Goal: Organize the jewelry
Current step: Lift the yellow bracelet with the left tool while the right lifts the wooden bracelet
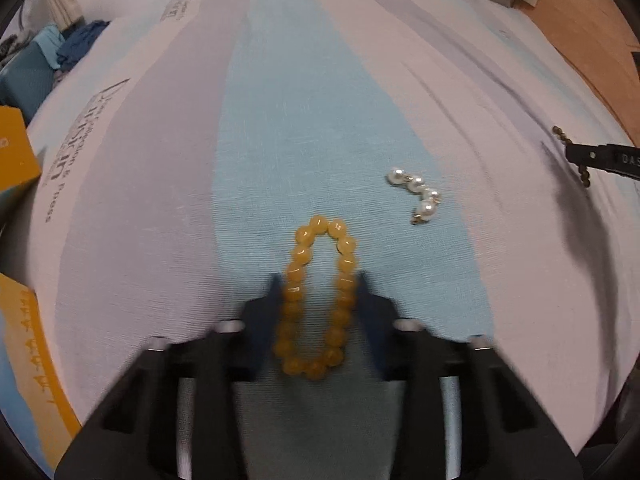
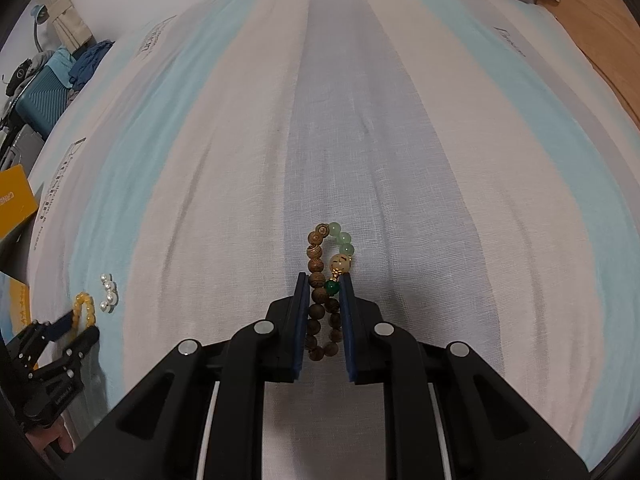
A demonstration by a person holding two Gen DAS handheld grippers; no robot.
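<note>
An amber bead bracelet point(image 1: 318, 296) lies squeezed into a long oval between the fingers of my left gripper point(image 1: 319, 282), which is shut on it over the striped bedsheet point(image 1: 304, 120). A short string of white pearls point(image 1: 418, 192) lies on the sheet just right of it. My right gripper point(image 2: 325, 280) is shut on a brown wooden bead bracelet point(image 2: 318, 296) with green beads and a cream bead. The right wrist view also shows the left gripper point(image 2: 76, 326), the amber bracelet point(image 2: 84, 308) and the pearls point(image 2: 108, 294) at far left.
A yellow box point(image 1: 16, 160) and yellow card point(image 1: 36, 360) sit at the left bed edge. A teal suitcase point(image 2: 40, 96) with blue clothes stands beyond the bed's left side. Wooden floor point(image 1: 584, 28) shows at the right.
</note>
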